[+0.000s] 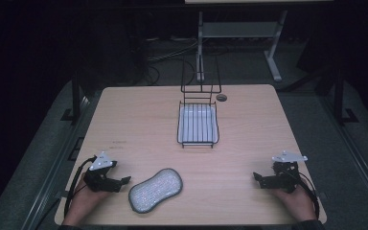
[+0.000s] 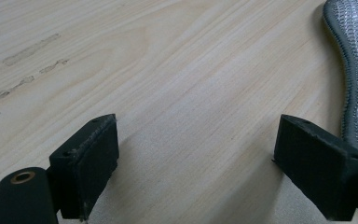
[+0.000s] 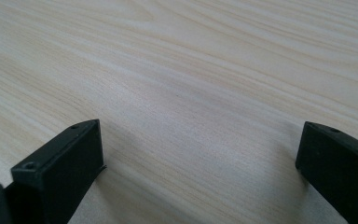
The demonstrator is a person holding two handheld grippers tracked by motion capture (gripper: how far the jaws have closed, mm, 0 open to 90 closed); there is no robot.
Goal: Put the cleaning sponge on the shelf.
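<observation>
A silvery peanut-shaped scrubbing sponge (image 1: 155,189) lies flat near the table's front edge, left of centre. My left gripper (image 1: 123,181) rests on the table just left of it, open, jaws pointing toward the sponge with a small gap between. In the left gripper view the sponge's grey-rimmed edge (image 2: 356,74) runs along the right side, beside the right jaw, and bare wood lies between the jaws of my left gripper (image 2: 198,154). My right gripper (image 1: 257,178) sits at the front right, open, pointing left. Nothing but wood lies between the jaws of my right gripper (image 3: 200,154).
A black wire rack with a white ribbed tray (image 1: 198,124) stands at the table's centre back, its wire frame rising behind. A small dark round disc (image 1: 221,97) lies beside it near the far edge. Faint scuff marks (image 2: 23,70) show on the wood.
</observation>
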